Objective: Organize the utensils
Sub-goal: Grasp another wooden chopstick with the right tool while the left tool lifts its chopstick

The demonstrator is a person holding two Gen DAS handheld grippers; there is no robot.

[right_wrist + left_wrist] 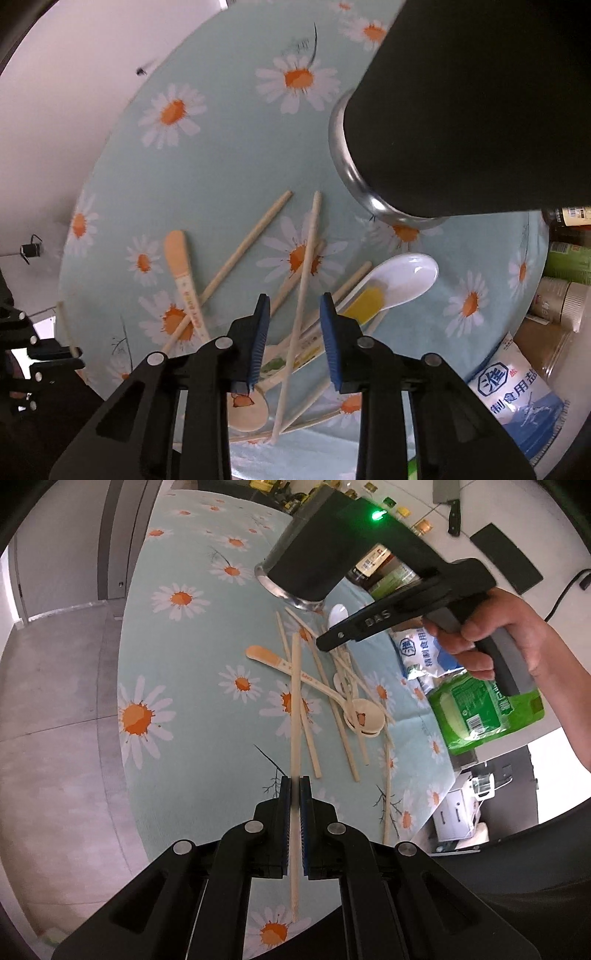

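Left fingers (294,786) clamp chopstick (295,709); right fingers (295,314) spread above utensil pile (295,343).

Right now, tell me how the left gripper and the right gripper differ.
The left gripper is shut on a chopstick that runs between its pads; the right gripper is open and holds nothing. The left gripper sits back near the table's edge, while the right gripper hangs over the pile of utensils, with a chopstick lying in its gap. Both have blue pads on black fingers.

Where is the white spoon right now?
In the right wrist view, the white spoon lies on the daisy tablecloth, right of the scattered chopsticks and just below the black holder, bowl facing up.
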